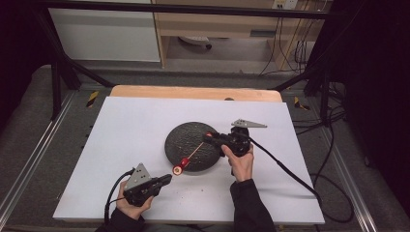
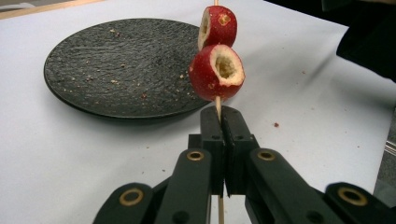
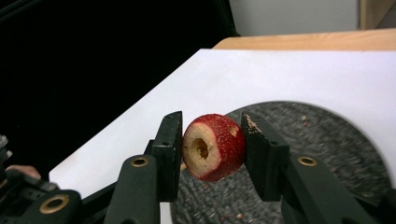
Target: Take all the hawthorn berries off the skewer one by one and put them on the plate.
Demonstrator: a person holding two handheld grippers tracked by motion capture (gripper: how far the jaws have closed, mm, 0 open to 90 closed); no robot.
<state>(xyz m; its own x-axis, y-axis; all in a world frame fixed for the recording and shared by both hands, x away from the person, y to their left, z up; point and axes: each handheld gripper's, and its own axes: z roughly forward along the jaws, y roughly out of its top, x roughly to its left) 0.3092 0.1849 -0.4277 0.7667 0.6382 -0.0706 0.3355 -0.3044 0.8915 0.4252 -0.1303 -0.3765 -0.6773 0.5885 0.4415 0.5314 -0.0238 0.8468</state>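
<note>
My left gripper [image 2: 221, 114] is shut on a thin wooden skewer [image 2: 218, 103] near its lower end. Two cored red fruits [image 2: 217, 72] are threaded on it just above the jaws. In the high view this gripper [image 1: 167, 180] sits at the front left, and the skewer [image 1: 196, 151] slants up over the dark round plate [image 1: 181, 137]. My right gripper [image 3: 212, 140] is shut on a third cored red fruit [image 3: 214, 147], its hollow core facing the camera, above the plate [image 3: 322, 154]. In the high view the right gripper [image 1: 209, 137] holds that fruit close to the skewer's far tip.
The plate [image 2: 121, 65] carries crumbs and rests on a white sheet [image 1: 135, 121] over a wooden table [image 1: 193, 92]. Red crumbs dot the sheet near the plate. Cables trail from both grippers, and dark frame bars stand at the table's far corners.
</note>
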